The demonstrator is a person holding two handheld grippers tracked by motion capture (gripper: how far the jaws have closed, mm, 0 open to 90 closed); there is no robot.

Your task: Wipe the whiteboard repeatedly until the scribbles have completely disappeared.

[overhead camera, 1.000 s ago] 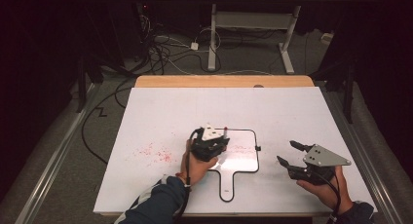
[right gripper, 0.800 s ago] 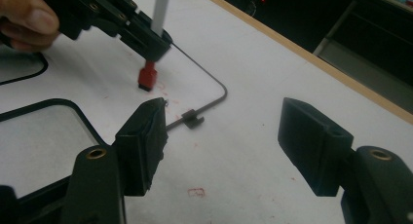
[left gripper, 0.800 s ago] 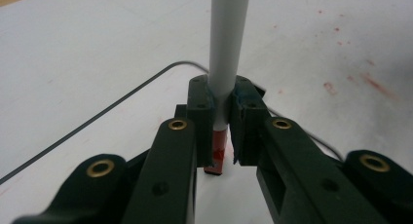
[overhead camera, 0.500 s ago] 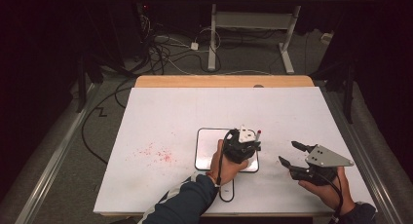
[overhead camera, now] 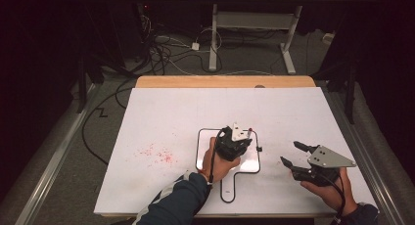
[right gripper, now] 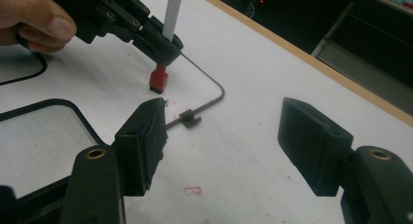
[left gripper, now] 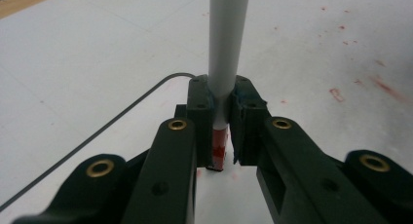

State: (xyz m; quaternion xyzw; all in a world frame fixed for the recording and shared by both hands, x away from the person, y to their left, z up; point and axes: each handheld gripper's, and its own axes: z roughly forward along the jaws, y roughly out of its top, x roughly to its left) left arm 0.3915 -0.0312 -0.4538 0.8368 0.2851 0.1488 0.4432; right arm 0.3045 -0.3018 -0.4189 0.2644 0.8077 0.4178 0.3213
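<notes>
My left gripper (overhead camera: pixel 240 143) is shut on a white stick (left gripper: pixel 226 39) with a red block tip (left gripper: pixel 219 151), held upright. It is over the far right corner of a white paddle-shaped board (overhead camera: pixel 203 159) with a black rim. In the right gripper view the red tip (right gripper: pixel 158 81) stands on the board's surface, just inside the rim's corner (right gripper: pixel 220 95). A small black clip (right gripper: pixel 189 118) sits on that rim. My right gripper (overhead camera: pixel 292 154) is to the right of the board, open, with nothing between its fingers (right gripper: pixel 146 136).
Red smudges (overhead camera: pixel 156 154) mark the white table sheet left of the board, and a small red rectangle print (right gripper: pixel 193 190) lies near my right gripper. A wooden strip (overhead camera: pixel 225 81) runs along the table's far edge. Cables lie on the floor beyond.
My left gripper has carried the stick rightward from the board's left side to its far right corner. The right gripper has barely moved.
</notes>
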